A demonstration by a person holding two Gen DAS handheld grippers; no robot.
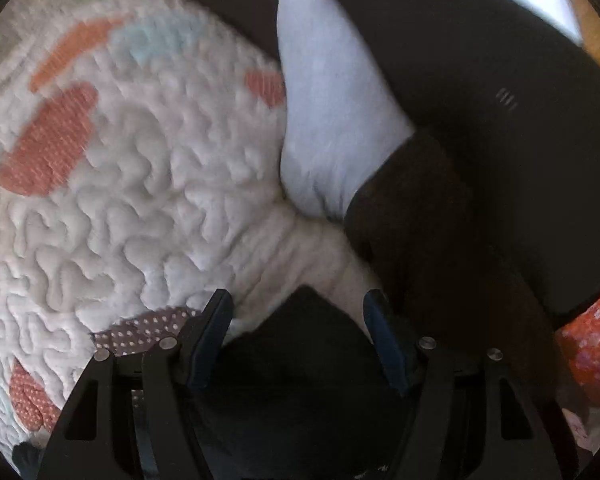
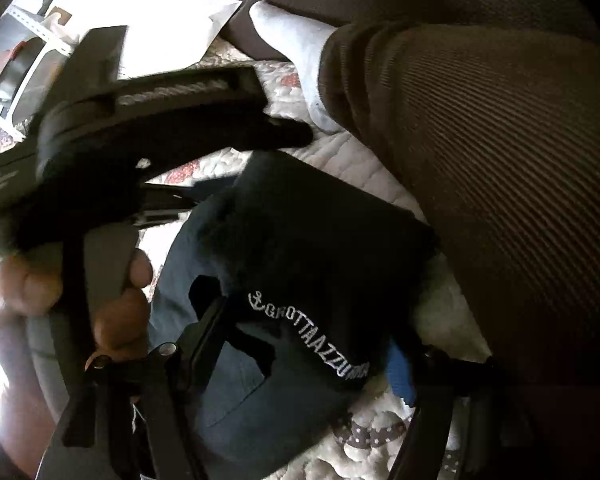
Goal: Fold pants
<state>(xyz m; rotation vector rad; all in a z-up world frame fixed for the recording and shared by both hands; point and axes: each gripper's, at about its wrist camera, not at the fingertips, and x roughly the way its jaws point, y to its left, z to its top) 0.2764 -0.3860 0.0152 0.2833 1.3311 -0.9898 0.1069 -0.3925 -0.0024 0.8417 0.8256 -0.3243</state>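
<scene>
The dark navy pants (image 2: 300, 248) lie bunched on a white quilt (image 1: 140, 200), with white lettering on a fold. In the right wrist view my right gripper (image 2: 308, 348) is open, its fingers on either side of the lettered fold. In the left wrist view my left gripper (image 1: 300, 320) is open, with a dark corner of the pants (image 1: 304, 344) lying between its fingers. The left gripper's body (image 2: 140, 120) and the hand holding it show in the right wrist view, just above the pants.
A person's leg in brown trousers (image 2: 500, 160) with a white sock (image 1: 332, 120) rests on the quilt beside the pants. An orange patterned cushion (image 1: 596, 340) lies at the right. White papers (image 2: 172, 20) lie beyond the quilt.
</scene>
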